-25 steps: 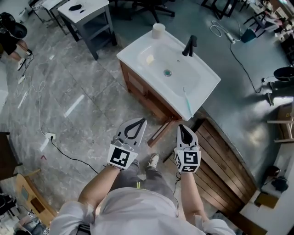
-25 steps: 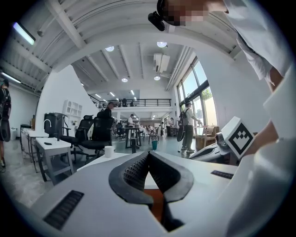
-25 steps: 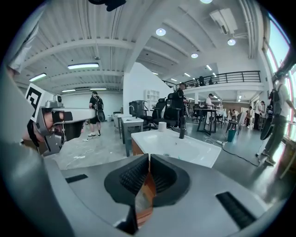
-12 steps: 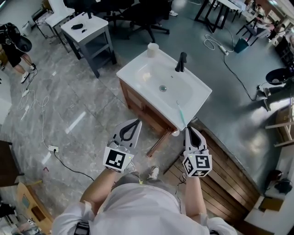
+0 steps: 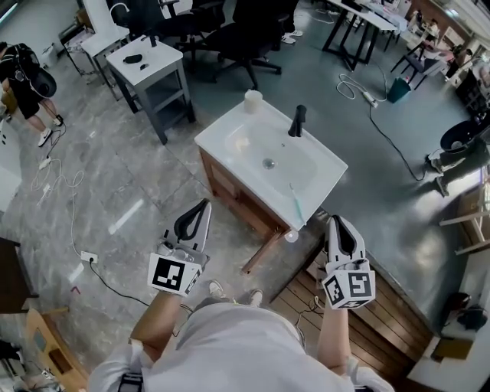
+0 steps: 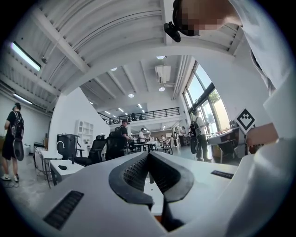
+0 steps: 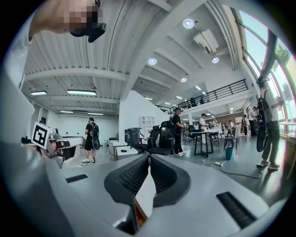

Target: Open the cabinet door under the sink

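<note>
A white sink basin [image 5: 243, 144] with a black tap [image 5: 296, 121] sits on a brown wooden cabinet [image 5: 223, 186] in the head view. A brown door panel [image 5: 262, 251] sticks out from the cabinet's front towards me, seen edge-on. My left gripper [image 5: 204, 204] hangs left of that panel, in front of the cabinet and apart from it, jaws shut on nothing. My right gripper [image 5: 334, 221] is shut and empty just off the basin's near right corner. The left gripper [image 6: 149, 155] and the right gripper [image 7: 149, 157] each show closed pads in their own views.
A white cup [image 5: 252, 100] and a toothbrush [image 5: 295, 200] rest on the basin. A grey side table [image 5: 145, 61] and office chairs [image 5: 245, 23] stand behind. A slatted wooden platform [image 5: 383, 302] lies at right. Cables [image 5: 99, 264] trail on the floor at left, near a person [image 5: 23, 80].
Both grippers have drawn back from the cabinet and apart, the left going left and the right going right. The sink now sits farther away. Both stay shut.
</note>
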The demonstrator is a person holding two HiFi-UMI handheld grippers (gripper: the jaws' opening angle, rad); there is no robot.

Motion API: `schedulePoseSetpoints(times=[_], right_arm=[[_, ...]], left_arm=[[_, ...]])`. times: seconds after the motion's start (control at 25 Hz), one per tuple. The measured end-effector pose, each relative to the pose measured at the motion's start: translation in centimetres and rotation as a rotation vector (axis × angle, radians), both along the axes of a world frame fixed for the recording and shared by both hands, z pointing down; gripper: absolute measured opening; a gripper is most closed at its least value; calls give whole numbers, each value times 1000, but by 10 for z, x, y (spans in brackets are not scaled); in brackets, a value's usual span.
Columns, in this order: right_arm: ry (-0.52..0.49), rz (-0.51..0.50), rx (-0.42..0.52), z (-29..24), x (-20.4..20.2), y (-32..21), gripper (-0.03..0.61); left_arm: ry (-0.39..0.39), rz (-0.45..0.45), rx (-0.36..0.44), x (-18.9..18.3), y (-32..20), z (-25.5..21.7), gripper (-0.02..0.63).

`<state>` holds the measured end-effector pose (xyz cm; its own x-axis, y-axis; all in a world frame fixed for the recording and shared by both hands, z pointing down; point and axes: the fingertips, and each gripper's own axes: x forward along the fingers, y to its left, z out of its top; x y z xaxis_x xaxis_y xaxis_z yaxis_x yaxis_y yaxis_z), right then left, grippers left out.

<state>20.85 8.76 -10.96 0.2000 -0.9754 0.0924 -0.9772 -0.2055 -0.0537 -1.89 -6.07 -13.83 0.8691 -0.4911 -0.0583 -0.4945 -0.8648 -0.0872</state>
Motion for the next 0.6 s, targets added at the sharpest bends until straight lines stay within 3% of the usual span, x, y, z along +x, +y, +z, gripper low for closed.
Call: schedulePoseSetpoints(times=[0.28, 0.6], right_arm=[[10, 16, 38, -29, 5, 23, 41], [-24, 91, 43, -36, 31, 60, 41]], left_arm=[[61, -31, 16, -15, 12, -32, 17], [46, -56, 13, -11, 20, -38, 17]])
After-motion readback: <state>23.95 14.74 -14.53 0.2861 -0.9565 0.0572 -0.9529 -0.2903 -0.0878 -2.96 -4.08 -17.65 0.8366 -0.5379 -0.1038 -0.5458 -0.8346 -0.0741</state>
